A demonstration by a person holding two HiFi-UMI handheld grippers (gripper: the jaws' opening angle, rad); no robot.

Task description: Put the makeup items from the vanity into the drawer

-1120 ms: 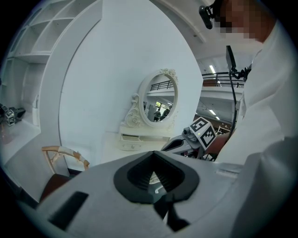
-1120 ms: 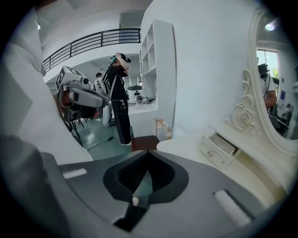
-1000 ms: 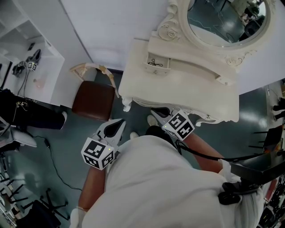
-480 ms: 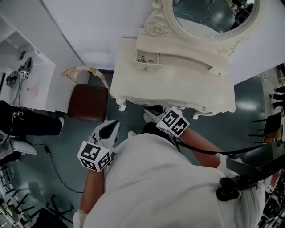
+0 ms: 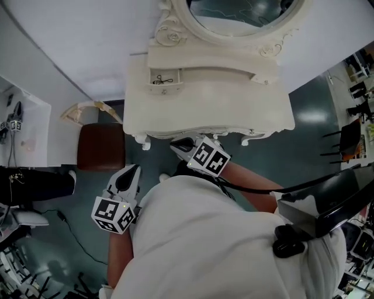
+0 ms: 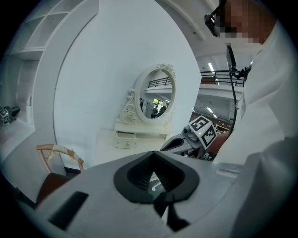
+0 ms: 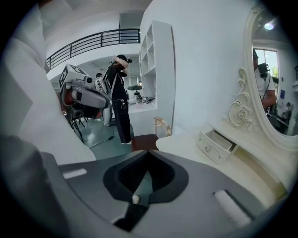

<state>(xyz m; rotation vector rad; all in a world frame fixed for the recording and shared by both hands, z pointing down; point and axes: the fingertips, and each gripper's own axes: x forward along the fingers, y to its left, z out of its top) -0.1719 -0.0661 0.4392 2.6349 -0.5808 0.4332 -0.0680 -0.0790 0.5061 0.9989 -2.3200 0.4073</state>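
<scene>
The white vanity (image 5: 210,108) stands ahead of me with a bare top; no makeup items show on it. Its small drawer (image 5: 165,80) is pulled open and a thin dark looped item lies inside. My left gripper (image 5: 130,171) hangs low beside my body, above the floor, left of the vanity, jaws shut and empty. At the vanity's front edge my right gripper (image 5: 180,143) is also shut and empty. The open drawer (image 7: 216,145) shows in the right gripper view, and the drawer (image 6: 125,139) lies far off in the left gripper view.
An oval mirror (image 5: 239,11) in an ornate frame rises behind the drawer shelf. A brown-seated chair (image 5: 100,146) stands left of the vanity. White shelving (image 5: 17,122) lines the left wall. A person in black (image 7: 120,100) stands by it. Cables lie on the floor.
The head view has swung: vanity, chair and both grippers sit further left in the picture than a second ago. Both grippers stay shut and close to my body.
</scene>
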